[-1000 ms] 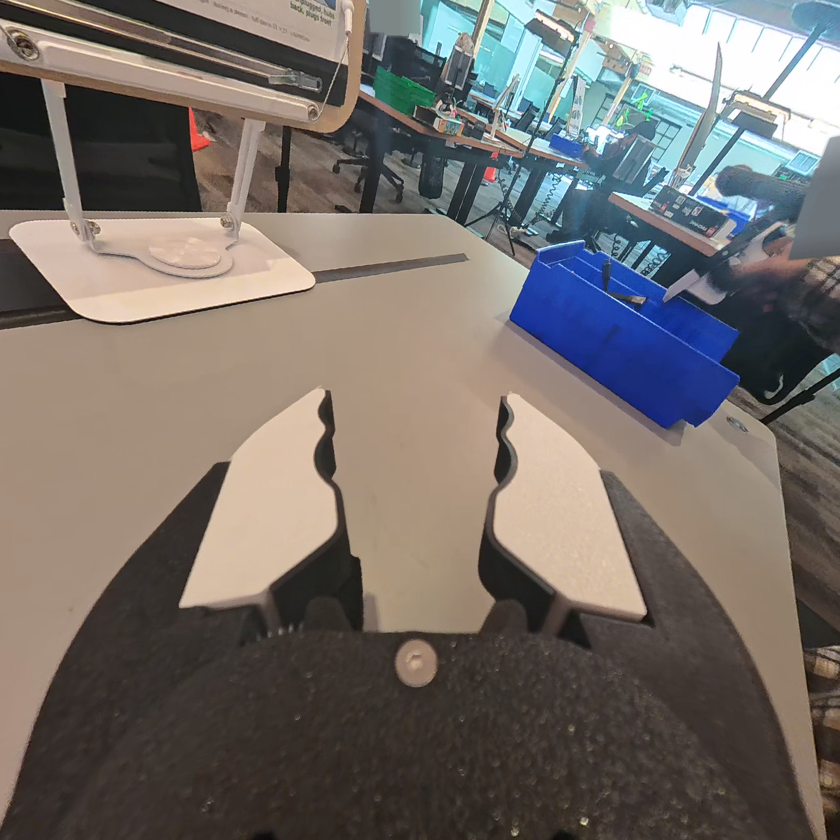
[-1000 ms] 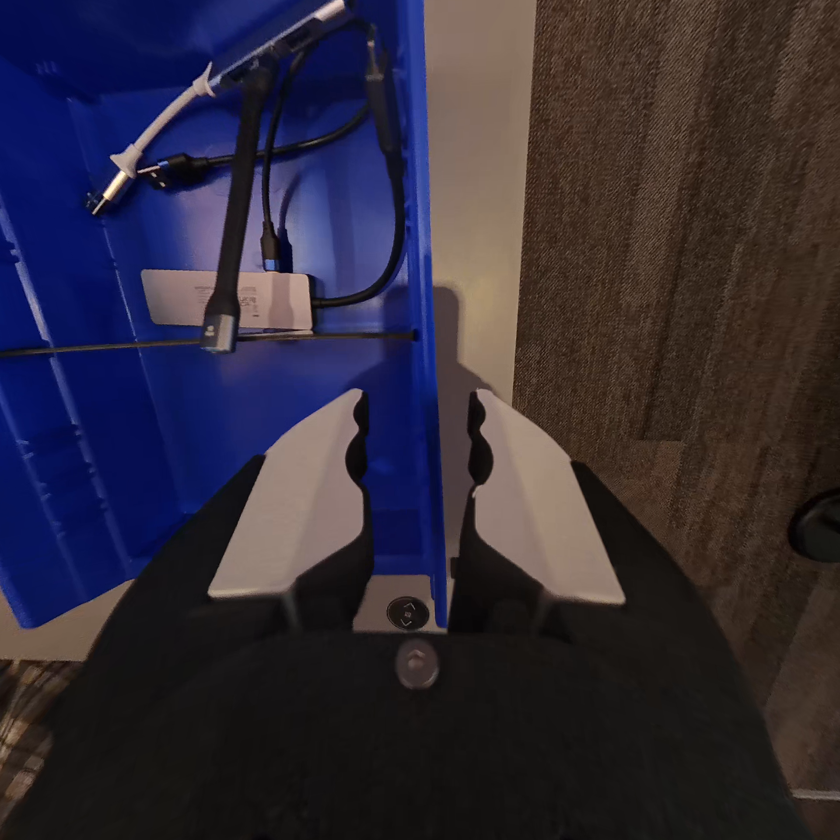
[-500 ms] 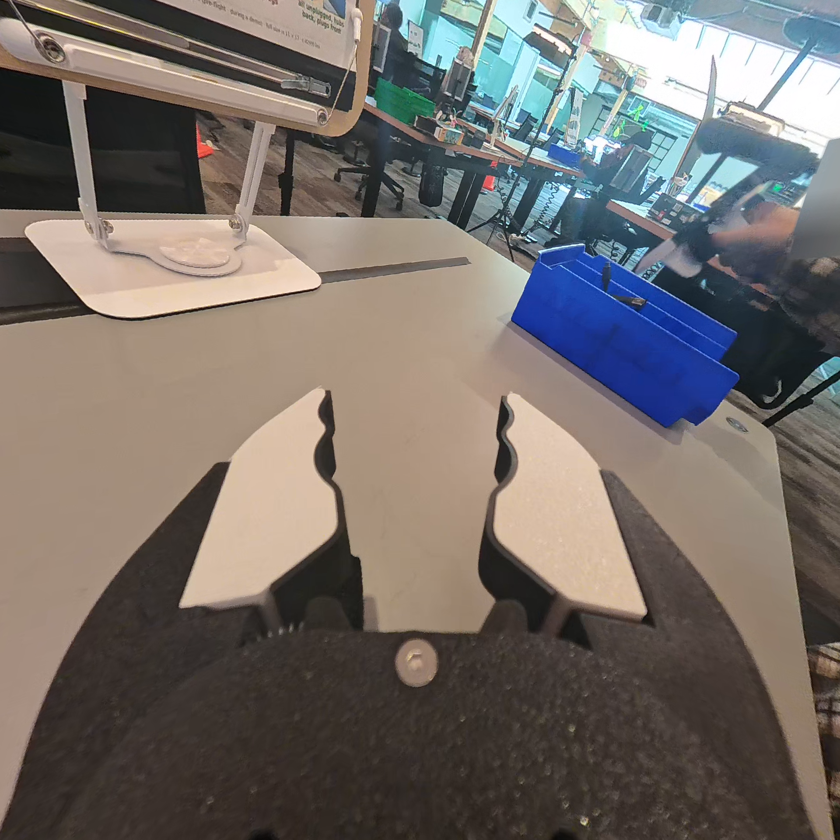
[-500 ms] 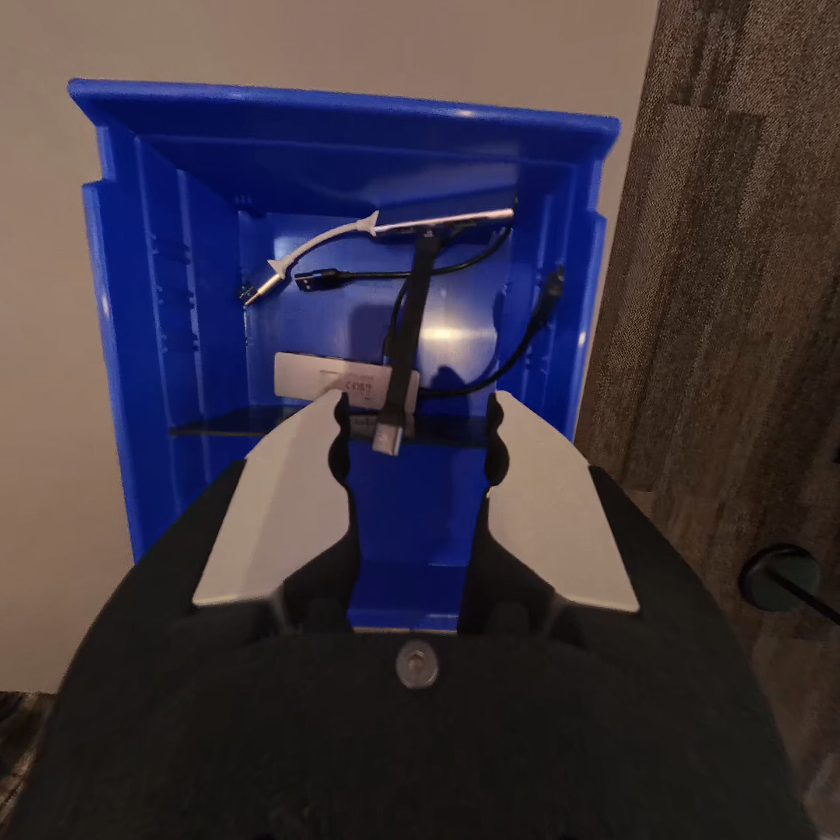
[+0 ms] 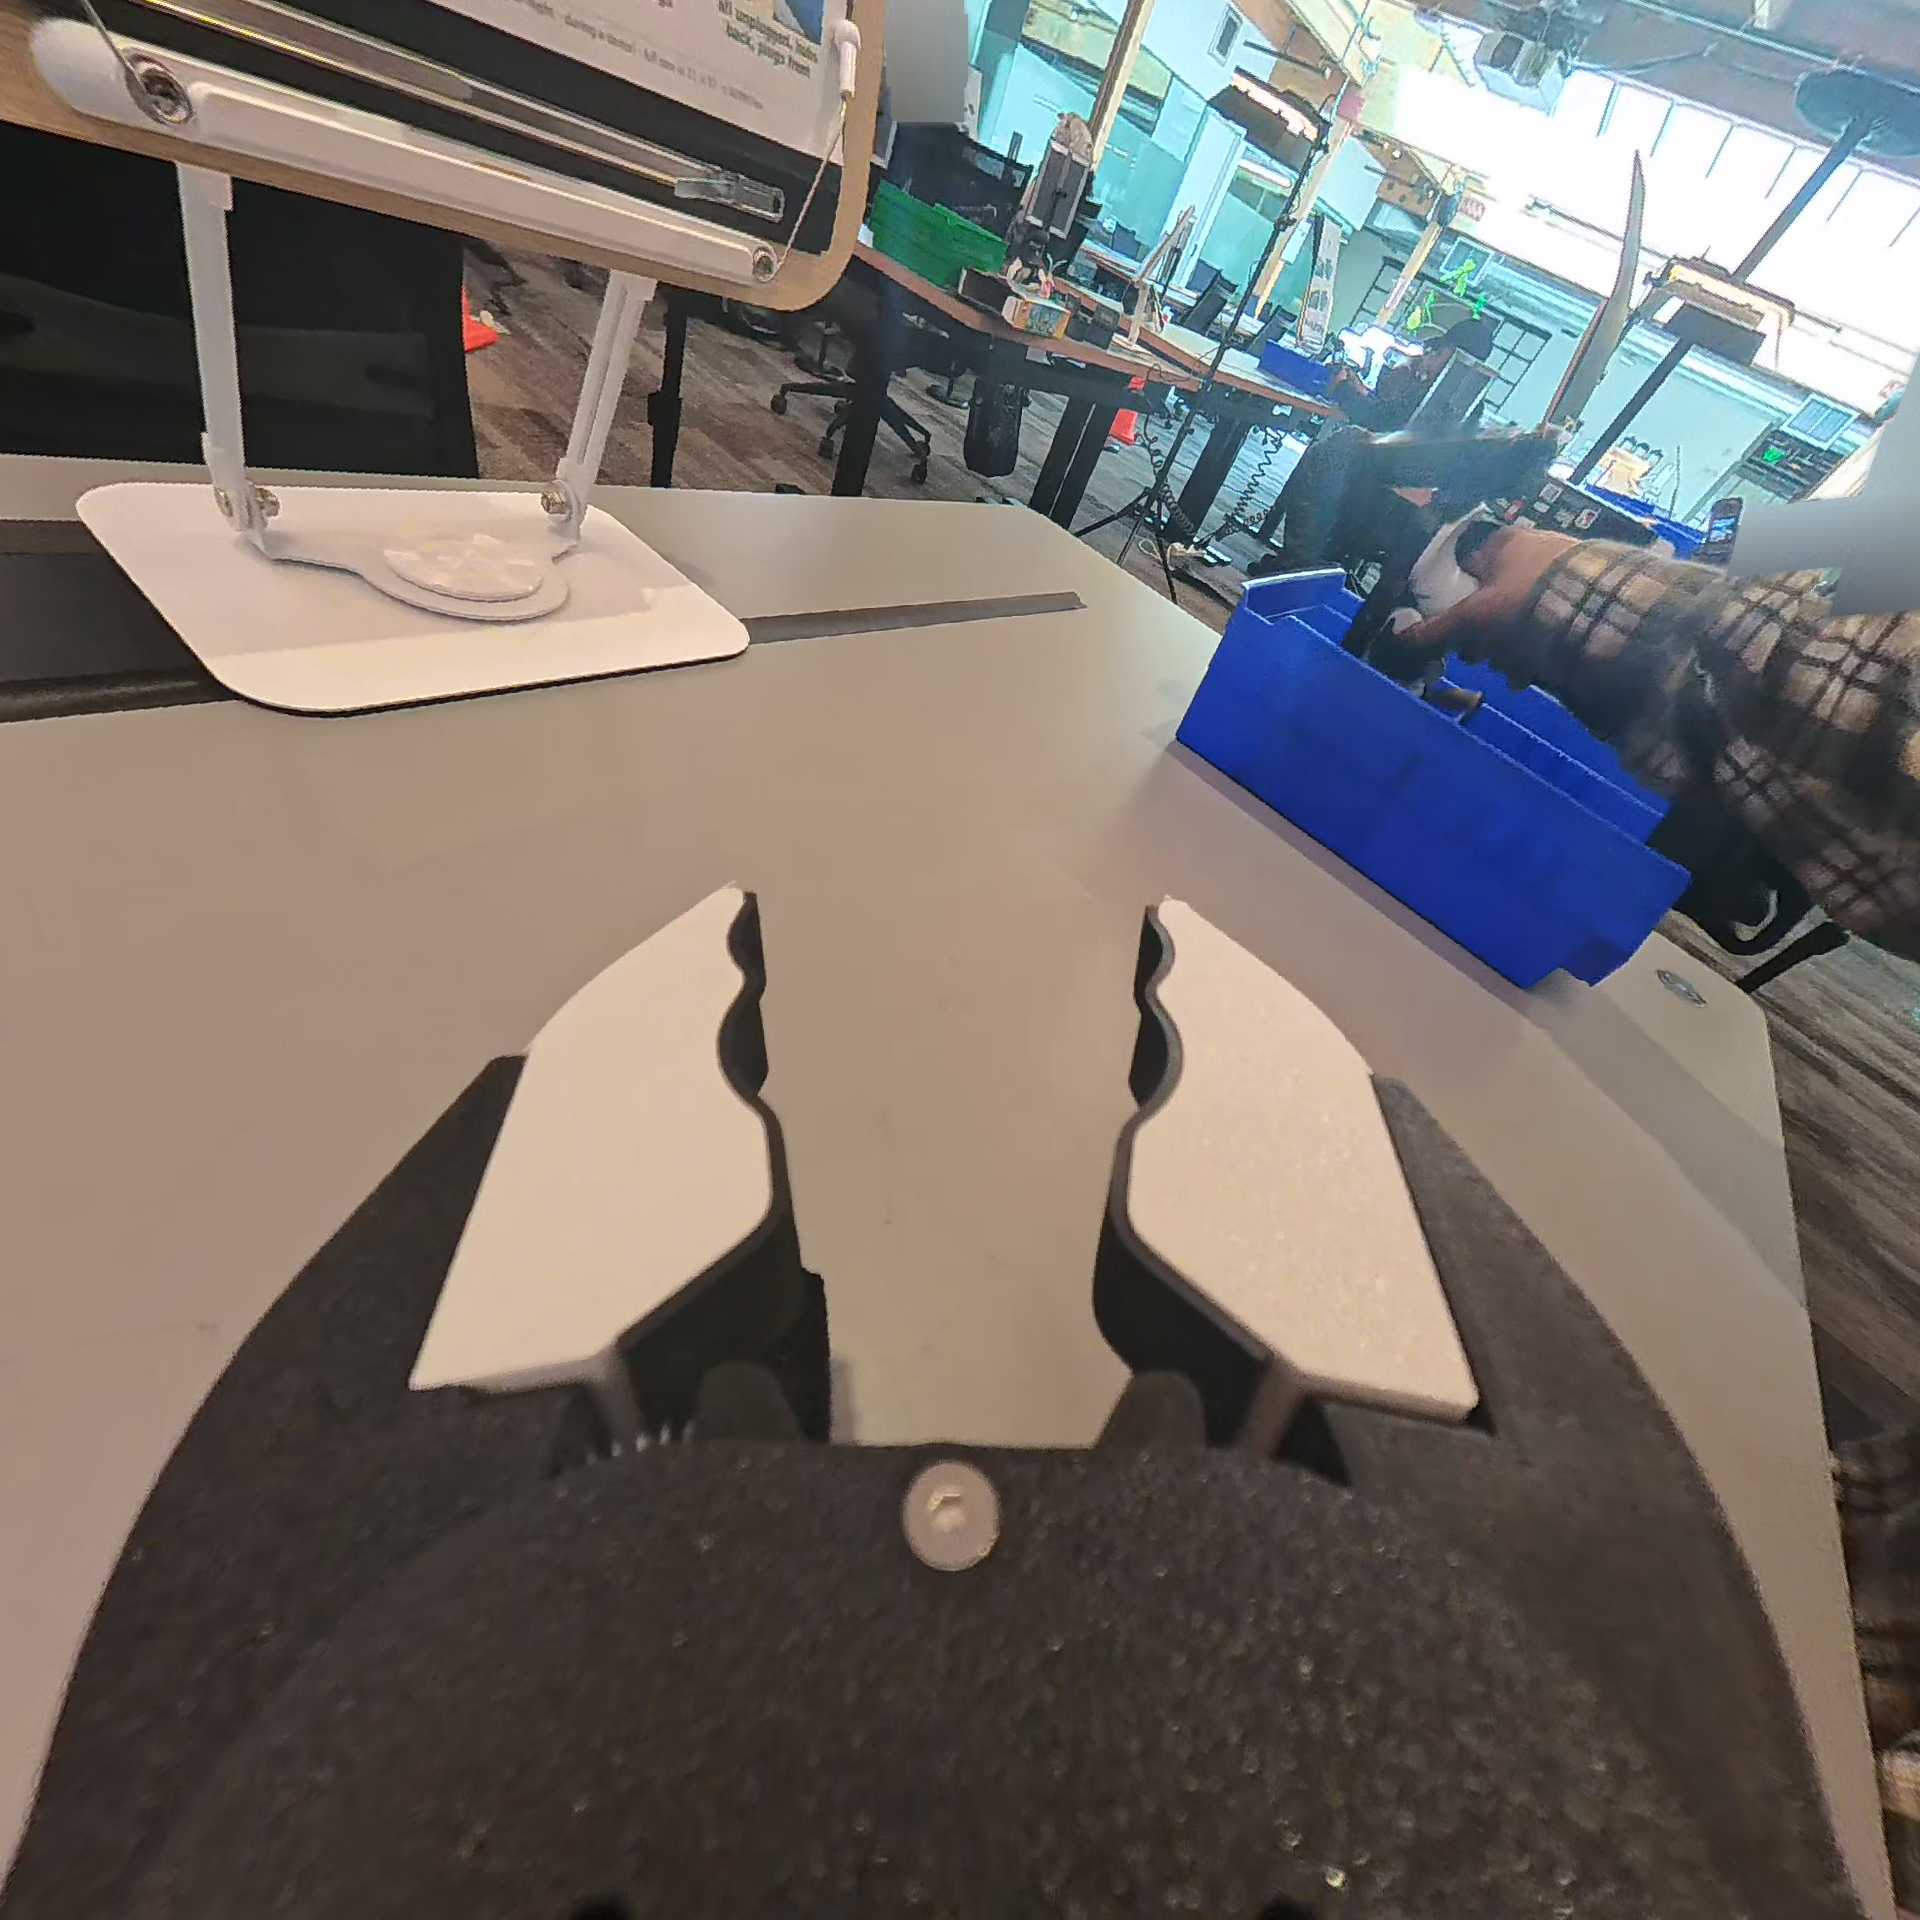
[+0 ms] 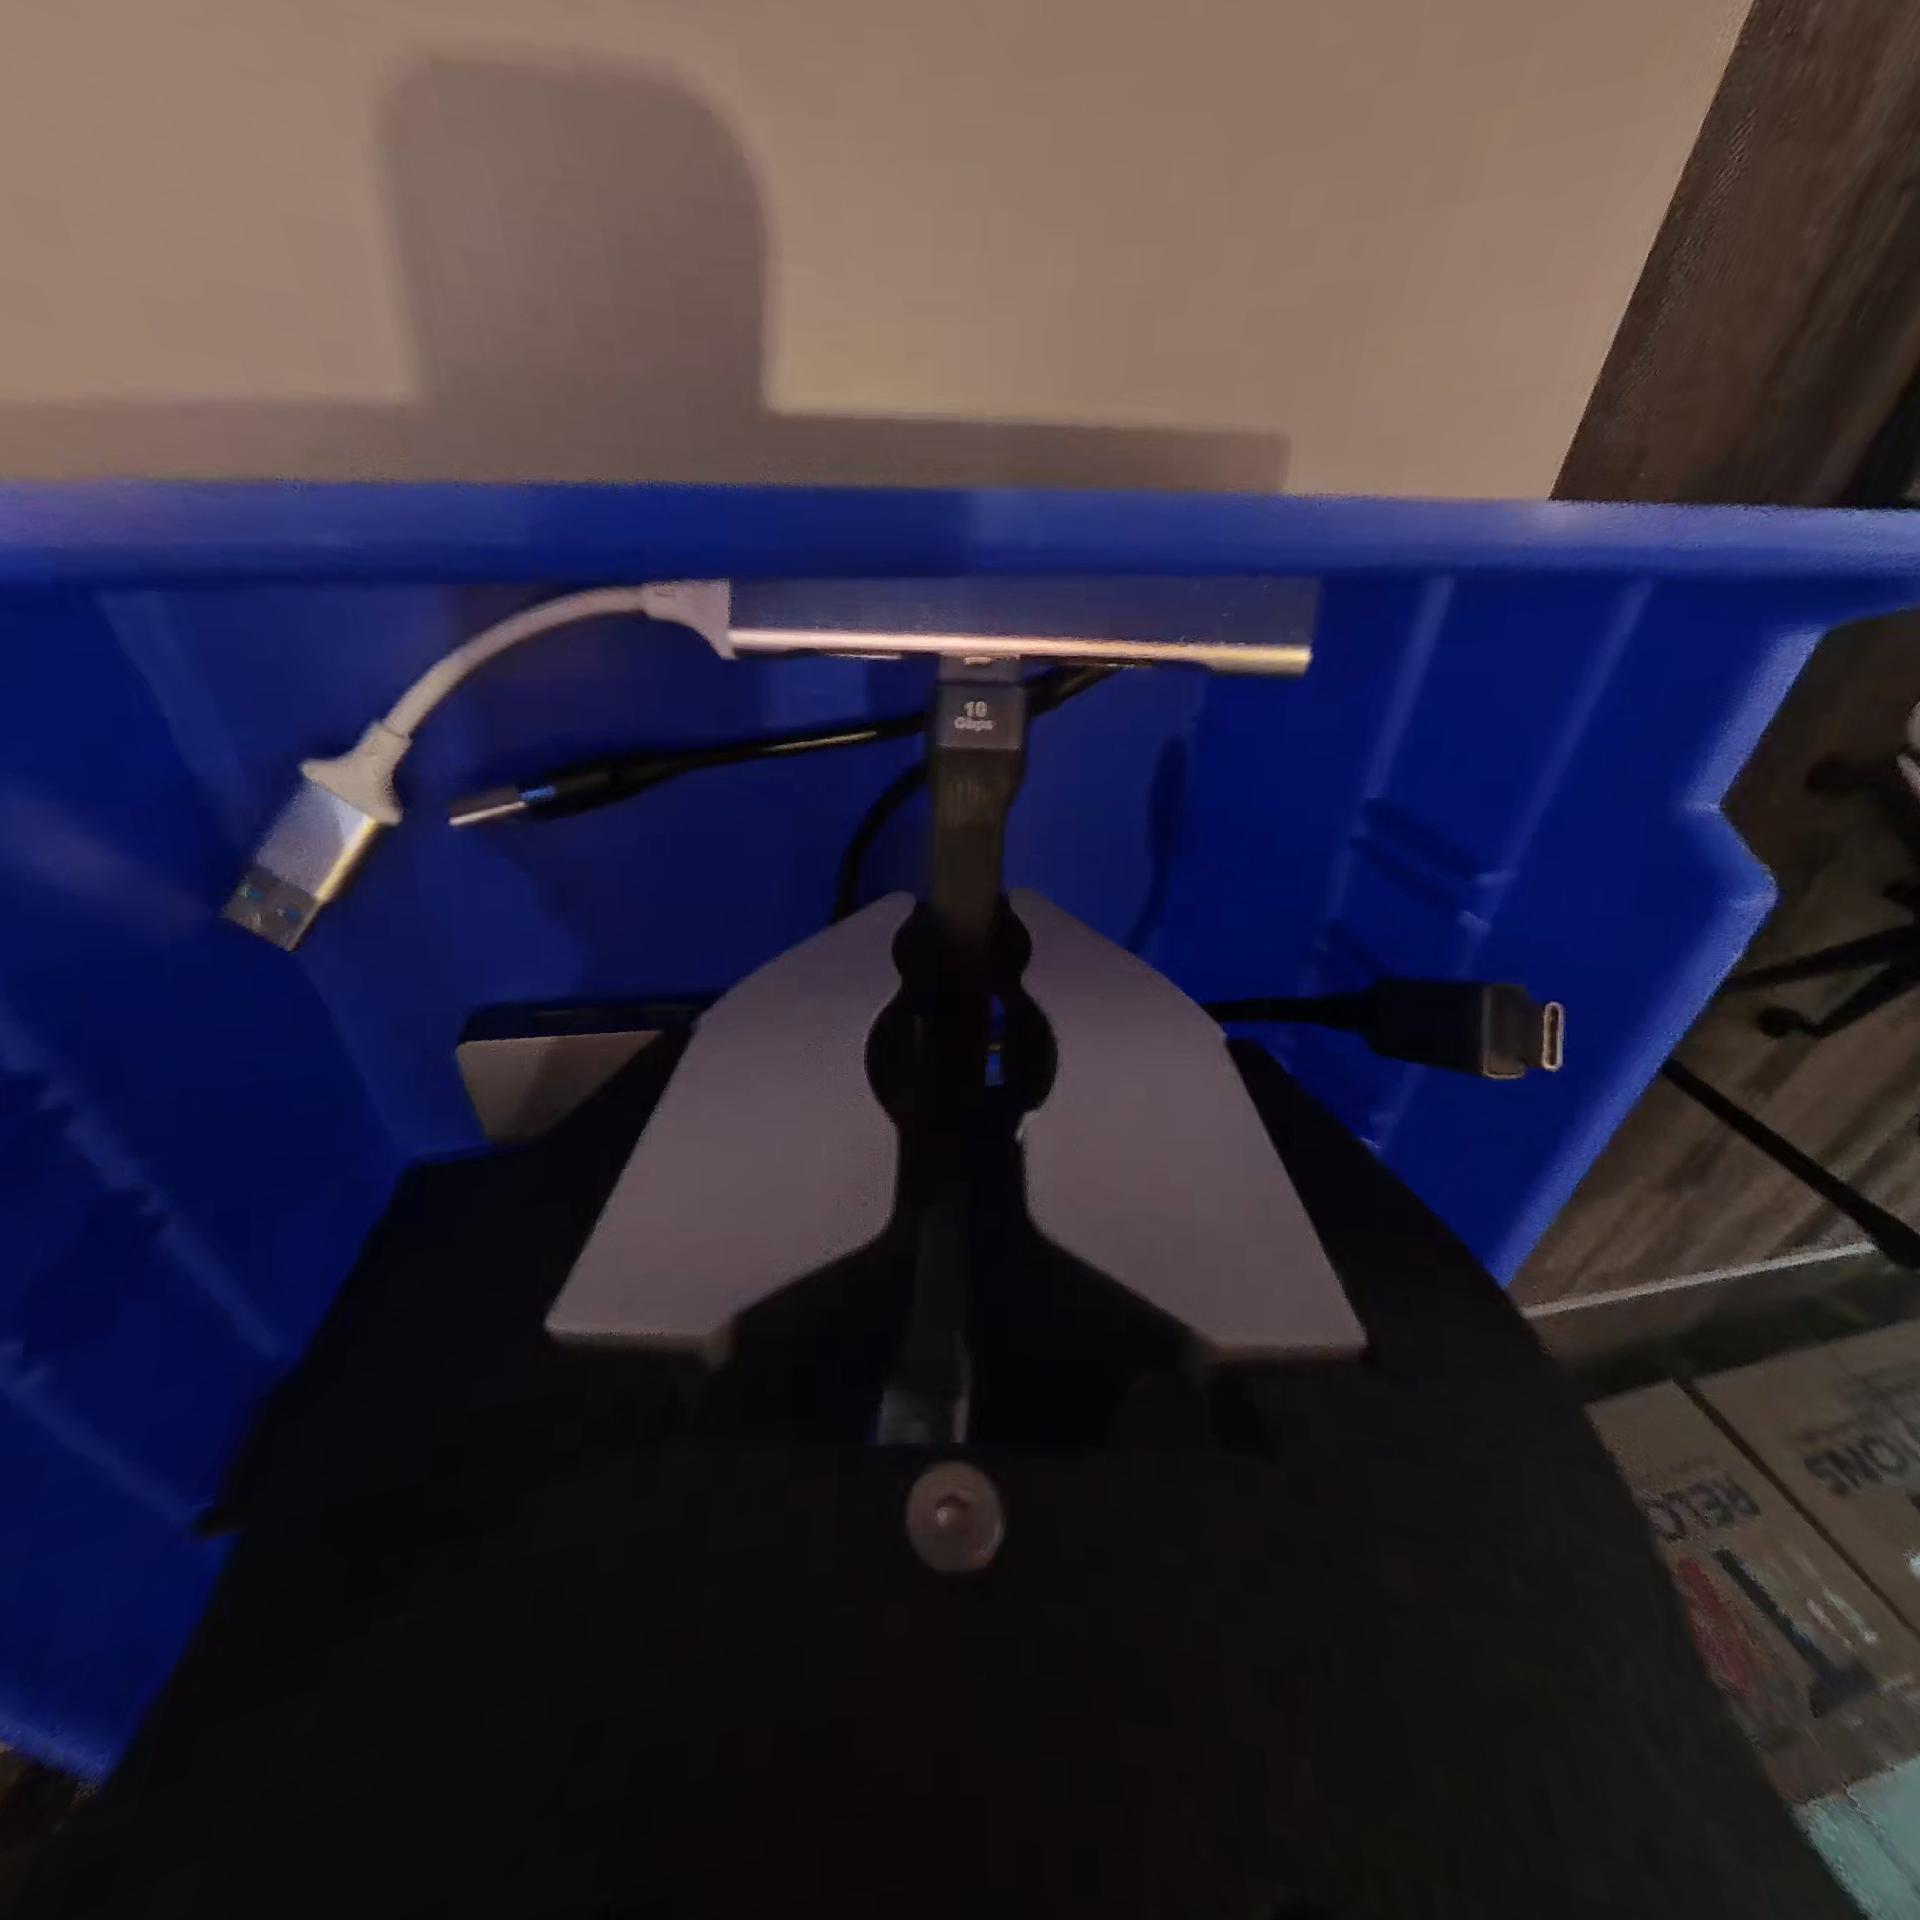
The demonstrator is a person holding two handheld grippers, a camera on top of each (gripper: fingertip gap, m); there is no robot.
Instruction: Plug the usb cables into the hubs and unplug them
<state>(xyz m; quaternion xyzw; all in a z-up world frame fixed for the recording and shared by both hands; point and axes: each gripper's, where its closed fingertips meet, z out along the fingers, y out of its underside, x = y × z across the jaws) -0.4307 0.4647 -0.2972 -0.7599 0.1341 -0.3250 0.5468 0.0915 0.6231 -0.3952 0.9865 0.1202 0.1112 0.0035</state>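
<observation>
Reaching down into the blue bin (image 6: 1455, 540), the right gripper (image 6: 961, 914) has its jaws drawn narrow around a flat black cable (image 6: 961, 831), pinching it partway along its length. The far plug of that cable (image 6: 974, 717) sits in a slim grey hub (image 6: 1018, 629) lying against the bin's far wall. By my reading the cable is light and limp, so a hold on the ribbon will bend rather than pull; the rigid plug housing looks the better place to grip, with the light hub likely to lift along. Also in the bin lie the hub's white lead with a silver plug (image 6: 301, 862), loose black cables (image 6: 1455, 1023), and a pale second hub (image 6: 540, 1081), mostly hidden. The left gripper (image 5: 945, 914) hovers over the tabletop (image 5: 520, 831), jaws wide and empty.
</observation>
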